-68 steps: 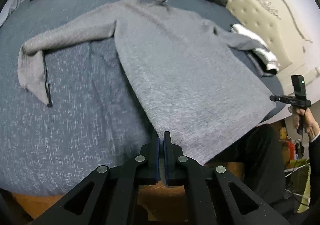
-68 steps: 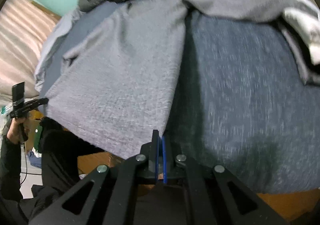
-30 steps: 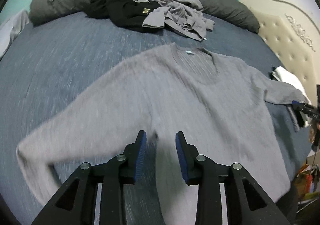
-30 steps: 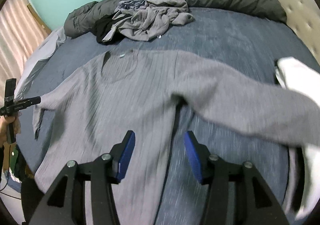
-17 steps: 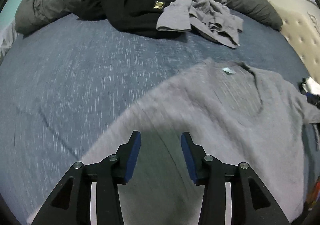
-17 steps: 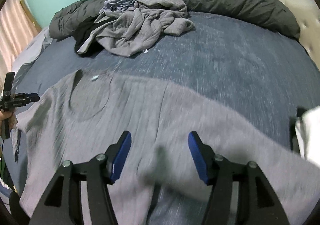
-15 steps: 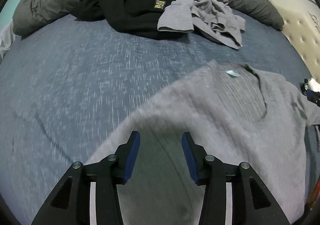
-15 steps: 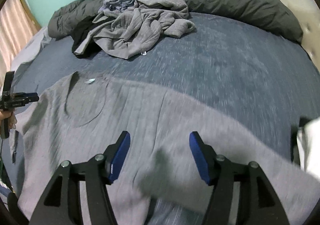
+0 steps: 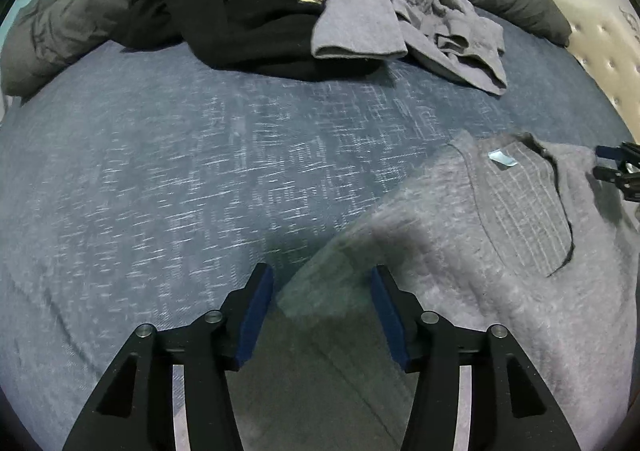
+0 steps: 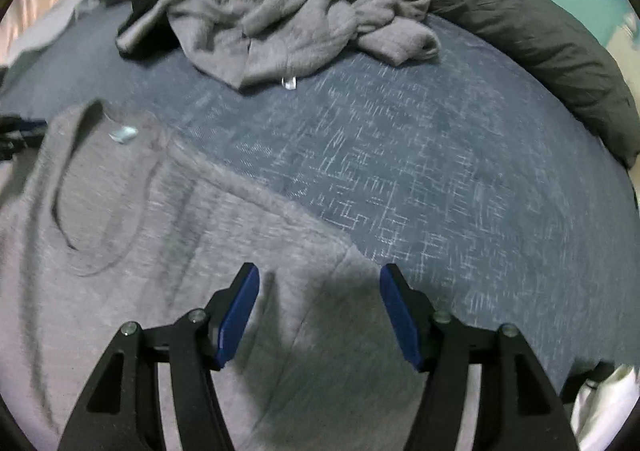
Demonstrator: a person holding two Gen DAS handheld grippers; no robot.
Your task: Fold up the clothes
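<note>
A grey knit sweater [image 9: 500, 251] lies flat on the blue bed, neck opening and pale blue label [image 9: 502, 158] toward the pillows. My left gripper [image 9: 322, 291] is open, its blue pads either side of the sweater's left shoulder and sleeve top. In the right wrist view the sweater [image 10: 140, 231] spreads to the left, and my right gripper [image 10: 320, 291] is open above its right shoulder. Neither gripper holds cloth. The other gripper's tip shows at the frame edge in each view [image 9: 618, 167].
A pile of unfolded clothes lies near the pillows: a black garment [image 9: 240, 19] and crumpled grey ones [image 10: 296, 11]. A dark grey duvet [image 10: 520, 31] runs along the head of the bed. White cloth [image 10: 604, 403] lies at the right edge.
Both grippers left the sweater's hem, opened, and moved up the bed to the shoulders. Their jaws have spread wider in the last half second.
</note>
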